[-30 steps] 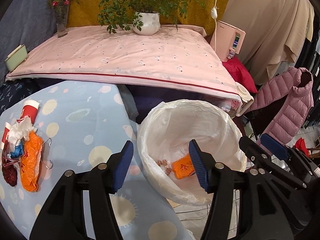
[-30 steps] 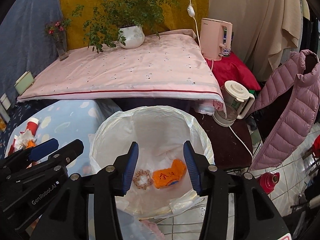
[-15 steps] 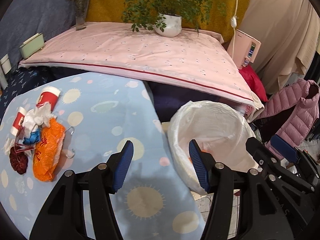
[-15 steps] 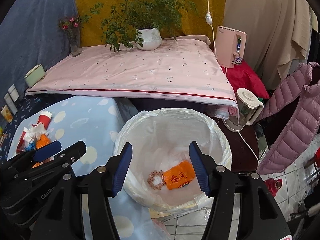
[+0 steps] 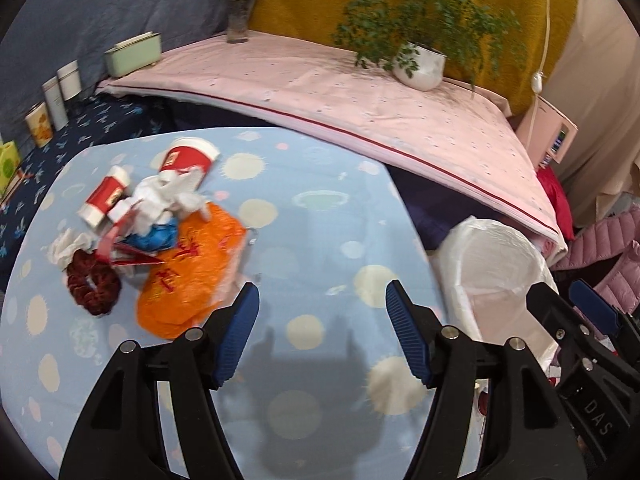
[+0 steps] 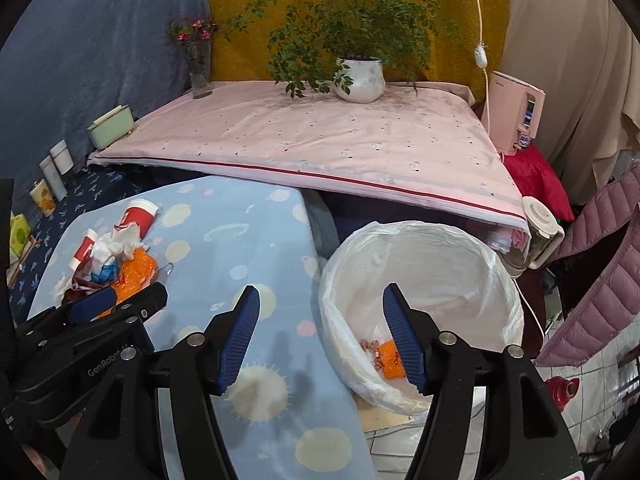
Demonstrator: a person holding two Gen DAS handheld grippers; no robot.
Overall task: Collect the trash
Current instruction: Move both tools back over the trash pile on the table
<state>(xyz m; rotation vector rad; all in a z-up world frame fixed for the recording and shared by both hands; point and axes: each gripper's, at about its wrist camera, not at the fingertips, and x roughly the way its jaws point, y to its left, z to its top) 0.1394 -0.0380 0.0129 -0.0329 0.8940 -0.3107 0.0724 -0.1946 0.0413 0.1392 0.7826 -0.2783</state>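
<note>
Trash pile (image 5: 152, 232) is smearing w/ motion blur in left wrist view, so print on red paper cups (image 5: 188, 158) & orange plastic bag (image 5: 192, 276) isn't readable; in right wrist view the left gripper (image 6: 104, 304) is covering the pile's near part. Right gripper's finger (image 6: 404, 344) is hiding part of the orange item (image 6: 390, 364) in the lined trash bin (image 6: 420, 236), & the small pinkish thing beside it is too small to ID. Bin's right side is getting blocked by right gripper (image 5: 576, 312) in left wrist view.
</note>
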